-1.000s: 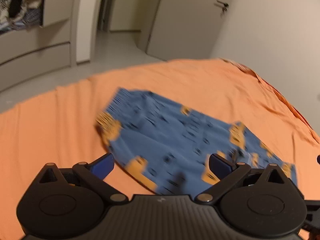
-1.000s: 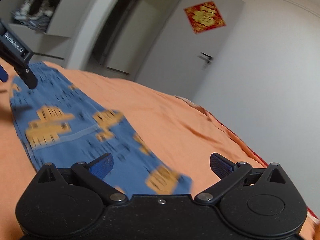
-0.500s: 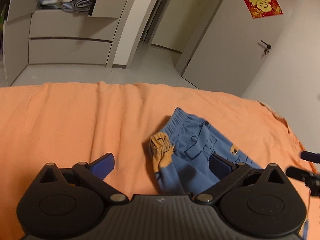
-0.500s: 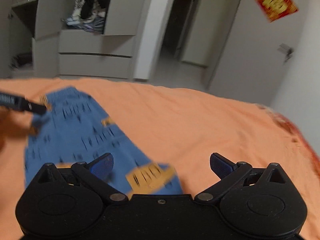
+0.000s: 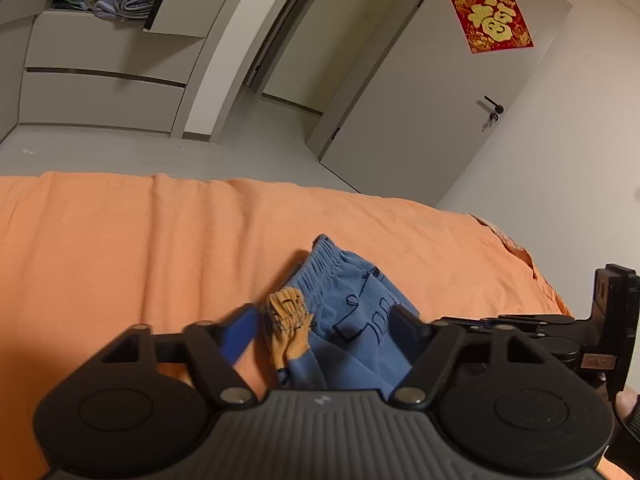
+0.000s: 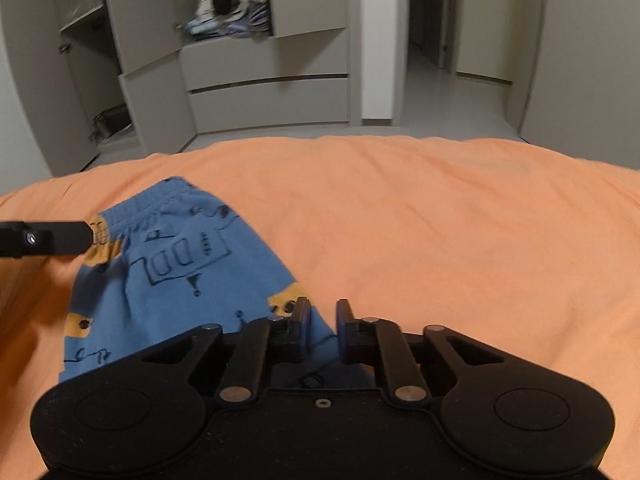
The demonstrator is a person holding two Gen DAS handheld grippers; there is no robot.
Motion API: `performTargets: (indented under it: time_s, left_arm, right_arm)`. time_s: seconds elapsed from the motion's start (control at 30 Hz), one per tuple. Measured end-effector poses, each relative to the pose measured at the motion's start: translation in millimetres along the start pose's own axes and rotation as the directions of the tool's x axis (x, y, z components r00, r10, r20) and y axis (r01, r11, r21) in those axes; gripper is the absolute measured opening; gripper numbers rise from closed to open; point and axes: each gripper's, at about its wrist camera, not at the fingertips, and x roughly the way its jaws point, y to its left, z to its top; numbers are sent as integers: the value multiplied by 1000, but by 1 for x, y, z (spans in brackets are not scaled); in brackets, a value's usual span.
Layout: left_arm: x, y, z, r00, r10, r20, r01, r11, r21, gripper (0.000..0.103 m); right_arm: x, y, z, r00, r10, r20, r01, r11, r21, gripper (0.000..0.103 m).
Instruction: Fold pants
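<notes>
Blue pants [image 5: 352, 320] with orange patches lie on an orange bed sheet [image 5: 120, 240], waistband towards the far side. My left gripper [image 5: 322, 324] straddles the waistband corner; its jaws are closing, with the fabric between them and a gap still showing beside the left pad. In the right wrist view the pants [image 6: 160, 280] spread to the left. My right gripper [image 6: 323, 314] sits at their near right edge, its jaws closing to a narrow gap with blue fabric pinched in it. One finger of the left gripper [image 6: 48, 238] touches the waistband corner. The right gripper [image 5: 520, 320] shows side-on at the right.
The sheet [image 6: 440, 220] runs wide to the right of the pants. Beyond the bed stand a grey wardrobe [image 6: 268, 92] with drawers and piled clothes, an open doorway, and a shut door [image 5: 420, 112] with a red decoration [image 5: 492, 20]. The bed's right edge [image 5: 520, 248] meets the wall.
Both grippers stood wide open before. The left jaws have narrowed around the waistband corner. The right gripper swung left to the pants' edge and its jaws came nearly together on the fabric.
</notes>
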Motion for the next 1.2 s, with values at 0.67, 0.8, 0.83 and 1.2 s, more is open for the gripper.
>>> performTargets:
  time_s: [0.67, 0.8, 0.83, 1.2]
  left_arm:
    - [28, 39, -3, 994, -41, -97, 8, 945, -327, 29]
    - [25, 32, -1, 996, -52, -73, 28, 957, -289, 16]
    - [21, 24, 0, 998, -37, -58, 22, 971, -239, 15]
    - [-87, -152, -33, 949, -310, 62, 228, 807, 546, 15]
  right_arm:
    - [-139, 66, -106, 975, -213, 65, 201, 967, 155, 50]
    - [-148, 86, -143, 924, -378, 65, 358, 911, 204, 53]
    - [-148, 93, -150, 907, -414, 75, 392, 897, 205, 54]
    - [-172, 96, -190, 782, -606, 146, 534, 773, 344, 62]
